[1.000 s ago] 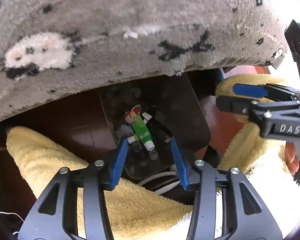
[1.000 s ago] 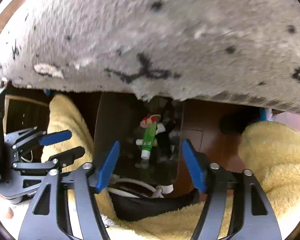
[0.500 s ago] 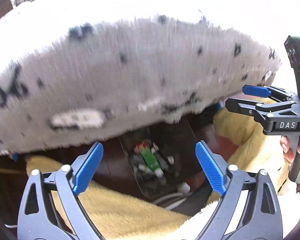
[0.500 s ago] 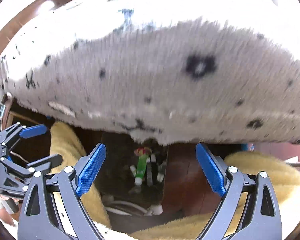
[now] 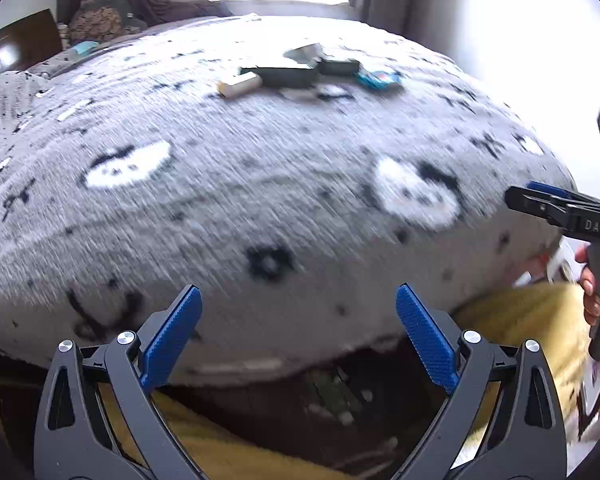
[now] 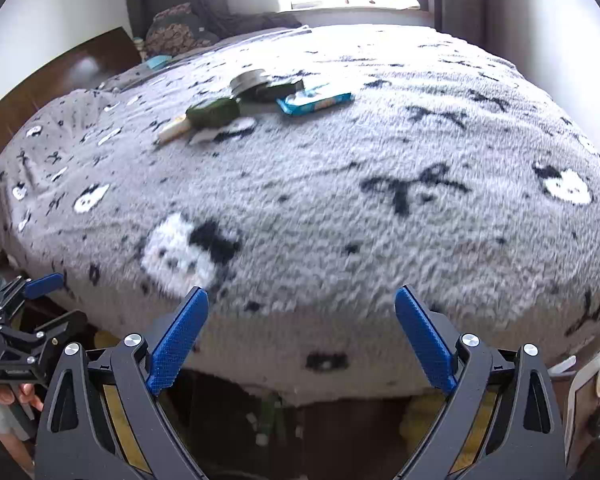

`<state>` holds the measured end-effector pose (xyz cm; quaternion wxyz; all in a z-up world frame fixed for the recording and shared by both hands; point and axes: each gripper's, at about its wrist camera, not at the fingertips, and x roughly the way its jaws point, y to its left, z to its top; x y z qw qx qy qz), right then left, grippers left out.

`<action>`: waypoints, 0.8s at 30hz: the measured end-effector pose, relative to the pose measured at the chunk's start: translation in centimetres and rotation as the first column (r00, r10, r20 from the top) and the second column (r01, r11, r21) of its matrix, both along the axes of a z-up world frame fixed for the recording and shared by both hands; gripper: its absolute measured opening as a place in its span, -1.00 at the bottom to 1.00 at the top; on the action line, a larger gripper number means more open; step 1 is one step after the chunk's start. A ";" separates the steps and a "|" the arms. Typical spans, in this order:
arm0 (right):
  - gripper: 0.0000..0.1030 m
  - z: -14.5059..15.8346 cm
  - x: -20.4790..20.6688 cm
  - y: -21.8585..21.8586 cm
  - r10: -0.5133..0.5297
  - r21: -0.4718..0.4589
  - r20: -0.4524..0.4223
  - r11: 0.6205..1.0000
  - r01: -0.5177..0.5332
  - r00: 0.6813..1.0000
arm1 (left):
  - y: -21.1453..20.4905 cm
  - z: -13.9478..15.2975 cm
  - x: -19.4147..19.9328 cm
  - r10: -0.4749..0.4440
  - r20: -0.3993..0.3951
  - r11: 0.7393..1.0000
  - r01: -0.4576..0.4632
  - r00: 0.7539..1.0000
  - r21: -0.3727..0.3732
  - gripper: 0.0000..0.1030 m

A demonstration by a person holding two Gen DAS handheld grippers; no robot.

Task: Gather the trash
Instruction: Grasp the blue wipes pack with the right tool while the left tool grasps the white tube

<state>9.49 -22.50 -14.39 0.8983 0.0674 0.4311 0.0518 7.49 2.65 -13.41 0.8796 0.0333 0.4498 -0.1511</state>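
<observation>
Right wrist view: my right gripper and left gripper both hang with jaws spread, empty, at the near edge of the grey fleece panda-print blanket. The blue wrapper and other litter lie mid-blanket, well apart from me; reaching there, I judge fingers could snag pile. Window beyond.

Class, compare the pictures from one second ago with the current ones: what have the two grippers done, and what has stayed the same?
Both views have swung up from the dark bin under the bed edge to the top of the grey blanket. The left gripper has opened wider; the right gripper was already open. Neither holds anything. The blue wrapper and the other litter beside it now show, untouched. The bin stays below the bed edge.
</observation>
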 end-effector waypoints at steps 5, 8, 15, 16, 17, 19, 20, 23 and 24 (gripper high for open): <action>0.84 0.8 3.2 -0.4 -0.015 -0.024 0.011 1.000 0.015 1.000 | 0.9 0.2 3.7 0.038 0.025 0.999 -0.038 0.999 0.010 0.80; 0.84 1.1 5.5 -0.6 -0.026 -0.054 0.014 0.998 0.027 1.000 | 1.2 0.4 6.4 0.047 0.033 0.999 -0.048 0.998 0.016 0.80; 0.84 0.4 11.2 -0.6 -0.056 -0.085 0.001 0.995 0.056 0.998 | 0.9 0.0 12.3 0.044 0.030 0.999 -0.045 0.999 0.023 0.70; 0.84 0.3 11.9 -0.6 -0.056 -0.088 -0.001 0.995 0.055 0.998 | 0.7 0.0 13.2 0.040 0.028 0.999 -0.040 0.999 0.020 0.67; 0.84 0.2 12.8 -0.6 -0.055 -0.095 -0.003 0.994 0.054 0.998 | 0.7 -0.1 14.3 0.037 0.025 0.999 -0.037 0.999 0.017 0.64; 0.84 0.0 14.1 -0.4 -0.053 -0.102 -0.008 0.993 0.052 0.999 | 0.5 -0.4 16.2 0.037 0.016 0.999 -0.037 0.999 0.015 0.42; 0.84 -0.1 14.8 -0.4 -0.050 -0.103 -0.010 0.993 0.049 0.999 | 0.5 -0.6 17.2 0.038 0.008 0.999 -0.038 0.999 0.014 0.34; 0.84 -0.3 16.7 -0.2 -0.047 -0.114 -0.018 0.993 0.045 0.999 | 0.3 -1.3 19.8 0.039 -0.015 0.999 -0.039 0.999 0.014 0.10; 0.84 -0.4 17.4 -0.2 -0.048 -0.113 -0.025 0.993 0.045 0.999 | 0.2 -1.5 20.5 0.039 -0.016 0.999 -0.038 0.999 0.015 0.09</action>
